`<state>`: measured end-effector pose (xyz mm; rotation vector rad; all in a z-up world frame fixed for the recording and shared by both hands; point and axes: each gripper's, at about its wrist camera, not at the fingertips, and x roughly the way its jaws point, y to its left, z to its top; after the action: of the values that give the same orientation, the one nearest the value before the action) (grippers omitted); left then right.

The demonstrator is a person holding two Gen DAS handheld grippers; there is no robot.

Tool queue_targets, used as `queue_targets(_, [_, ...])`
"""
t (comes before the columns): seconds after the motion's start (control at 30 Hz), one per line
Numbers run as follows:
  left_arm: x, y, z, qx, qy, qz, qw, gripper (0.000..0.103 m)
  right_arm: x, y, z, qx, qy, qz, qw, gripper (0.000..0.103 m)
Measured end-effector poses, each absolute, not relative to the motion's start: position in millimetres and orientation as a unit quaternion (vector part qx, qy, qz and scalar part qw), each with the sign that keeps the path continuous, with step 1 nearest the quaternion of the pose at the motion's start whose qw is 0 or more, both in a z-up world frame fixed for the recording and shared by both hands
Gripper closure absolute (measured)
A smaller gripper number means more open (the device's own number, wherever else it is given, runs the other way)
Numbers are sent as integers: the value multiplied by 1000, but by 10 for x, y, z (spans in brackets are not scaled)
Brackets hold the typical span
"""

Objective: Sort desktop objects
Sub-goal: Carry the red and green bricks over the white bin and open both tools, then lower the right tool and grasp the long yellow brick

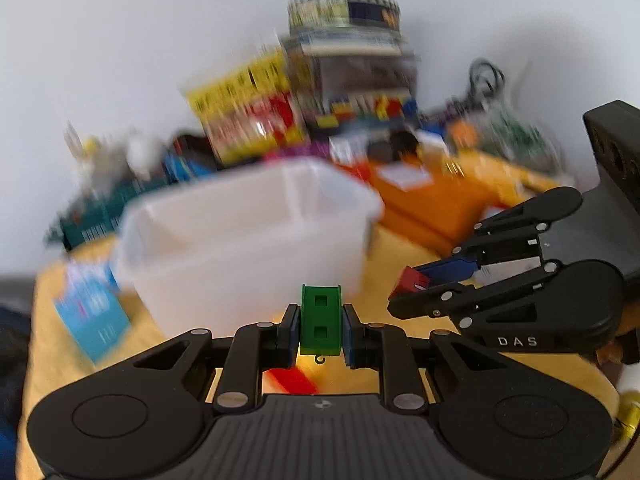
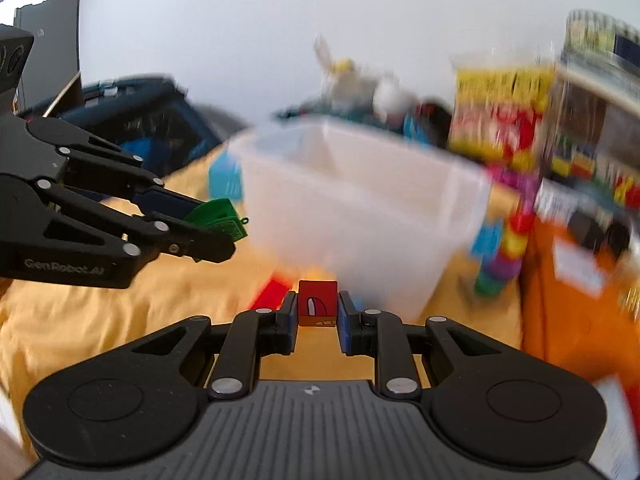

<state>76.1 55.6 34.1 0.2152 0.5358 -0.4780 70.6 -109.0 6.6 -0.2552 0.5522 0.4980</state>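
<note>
- Yellow cloth (image 2: 120,312), soft and wrinkled, covers the surface, with a plain pale wall behind; much of the background is motion-blurred.
- Left gripper (image 1: 321,330): its black, blue-padded fingers are pinched on a green plastic piece (image 1: 321,326), a flat-sided block with two square holes and a small hook at its near end. In the left wrist view its long axis runs away from the camera, along the fingers, toward the bin; from the right wrist view the same piece (image 2: 219,218) sticks out past the fingertips, held clear above the cloth.
- Right gripper (image 2: 318,307): its fingers are clamped on a small red block (image 2: 317,298), boxy, with a white printed mark on its near face. From the left wrist view the block (image 1: 412,283) juts from the fingertips, pointing toward the bin.
- Just beyond both grippers stands a translucent white plastic bin (image 1: 248,232), rectangular with rounded corners and an inner divider.
- Loose red pieces (image 2: 272,292) lie blurred on the cloth before the bin.
- An orange box (image 1: 432,204) sits to the right of the bin; behind are a yellow-and-red package (image 1: 248,112) and stacked colourful clutter.
</note>
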Motion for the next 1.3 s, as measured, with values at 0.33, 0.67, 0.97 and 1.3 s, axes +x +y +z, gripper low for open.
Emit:
queue_targets(0.33, [1667, 604, 855, 95, 202, -172, 960, 79, 1589, -940, 658, -96, 196, 197, 956, 81])
queue_targets(0.67, [2257, 570, 461, 96, 245, -100, 960, 76, 2225, -852, 378, -58, 275, 160, 946, 72])
queue_targets(0.97, [1713, 697, 518, 59, 221, -120, 966, 53, 1719, -1168, 523, -51, 222, 166, 959, 60])
queue_targets(1.3, [1036, 472, -448, 34, 360, -149, 921, 53, 1007, -1137, -173, -134, 264, 192, 936, 60])
